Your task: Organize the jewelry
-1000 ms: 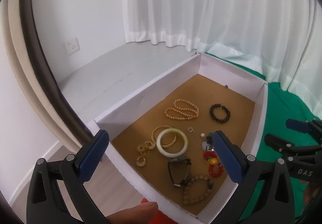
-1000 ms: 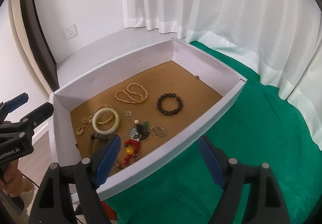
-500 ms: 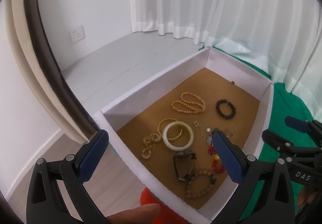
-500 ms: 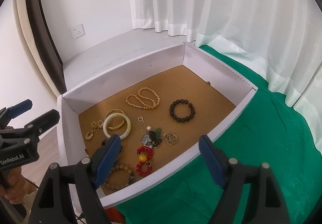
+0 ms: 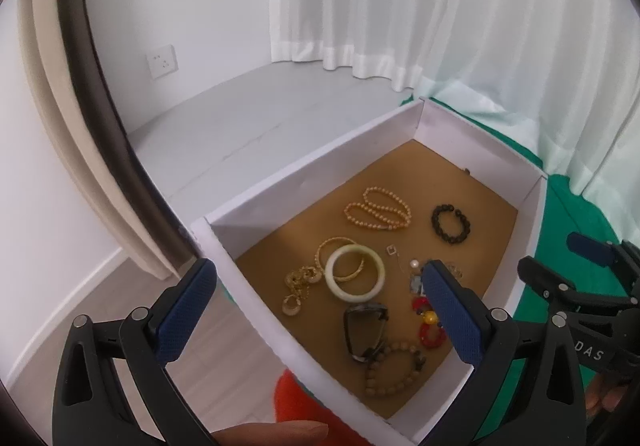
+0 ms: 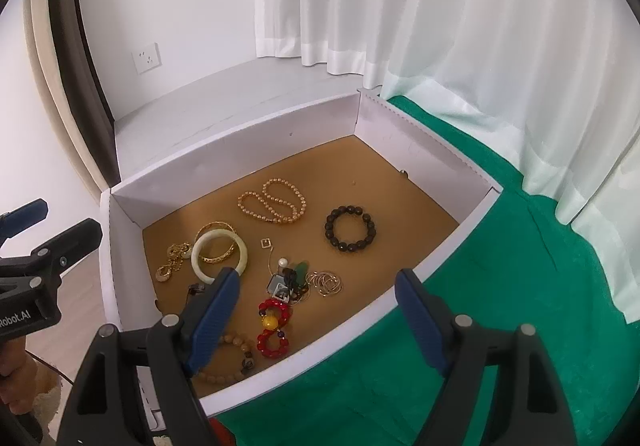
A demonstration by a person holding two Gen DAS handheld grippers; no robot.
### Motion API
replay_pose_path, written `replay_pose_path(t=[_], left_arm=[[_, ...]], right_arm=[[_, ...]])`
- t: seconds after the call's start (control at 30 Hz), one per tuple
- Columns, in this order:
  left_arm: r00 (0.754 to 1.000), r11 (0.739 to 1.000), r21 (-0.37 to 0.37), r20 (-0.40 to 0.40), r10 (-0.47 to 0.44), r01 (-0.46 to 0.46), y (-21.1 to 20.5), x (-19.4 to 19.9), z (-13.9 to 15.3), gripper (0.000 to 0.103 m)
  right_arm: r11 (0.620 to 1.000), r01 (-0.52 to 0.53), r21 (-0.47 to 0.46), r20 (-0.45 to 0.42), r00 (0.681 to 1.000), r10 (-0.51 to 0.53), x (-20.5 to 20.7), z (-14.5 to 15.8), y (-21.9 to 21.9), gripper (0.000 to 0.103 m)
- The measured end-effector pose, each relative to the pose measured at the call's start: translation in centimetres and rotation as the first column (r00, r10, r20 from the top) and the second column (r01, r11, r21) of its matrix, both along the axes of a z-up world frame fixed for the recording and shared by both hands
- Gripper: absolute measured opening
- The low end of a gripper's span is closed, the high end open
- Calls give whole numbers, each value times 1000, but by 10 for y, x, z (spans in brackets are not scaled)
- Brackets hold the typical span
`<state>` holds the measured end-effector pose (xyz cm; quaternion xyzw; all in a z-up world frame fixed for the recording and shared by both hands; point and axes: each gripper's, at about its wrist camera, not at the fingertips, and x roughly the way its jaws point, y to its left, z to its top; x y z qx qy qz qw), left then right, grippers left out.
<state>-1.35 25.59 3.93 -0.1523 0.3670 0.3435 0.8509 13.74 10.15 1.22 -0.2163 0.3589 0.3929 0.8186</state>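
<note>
A: Where does the jewelry lie?

B: It lies on the brown floor of a white box (image 6: 436,266), in front of and below the right gripper (image 6: 316,310). A red bead piece with a yellow bead (image 6: 274,324) is nearest, between the two blue pads and closer to the left pad. Just beyond it sits a small tangle of pendants (image 6: 290,280), touching thin gold rings (image 6: 325,283). Further ahead is a black bead bracelet (image 6: 350,228), apart from the others.

A: And on the left side of that gripper?

B: A pale jade bangle (image 6: 219,256) lies partly over a gold bangle (image 6: 216,242), just past the left pad. A gold chain piece (image 6: 172,262) is beside them, further to the left. A looped strand of golden beads (image 6: 274,201) is far ahead. A tan bead bracelet (image 6: 230,360) lies close under the left pad, partly hidden by it.

A: How do the grippers stand?

B: The right gripper is spread wide and holds nothing. The left gripper (image 5: 316,310) is also spread wide and empty; it hovers over the near corner of the box. Below it, a dark folded object (image 5: 366,330) lies next to the tan beads; it is hard to tell what it is.

A: What is around the box?

B: A green cloth (image 6: 500,286) is under it, on the right. White curtains (image 6: 400,5) hang behind, and a wall socket (image 6: 147,57) is far to the left.
</note>
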Motion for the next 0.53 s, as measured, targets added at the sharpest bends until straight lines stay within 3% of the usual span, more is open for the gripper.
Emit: replay_pose_path(t=[0.3,0.53], left_arm=[[1000,1000,14,-26,-9,9,-5,5,-4,103],[1000,999,21,16,-27,27,-9,4,-3,103]], right_arm=[[1000,1,-9,33,999,-1,-1,2,-1,82],[1000,8,-10,23,1000,-8,1,-1,-3,82]])
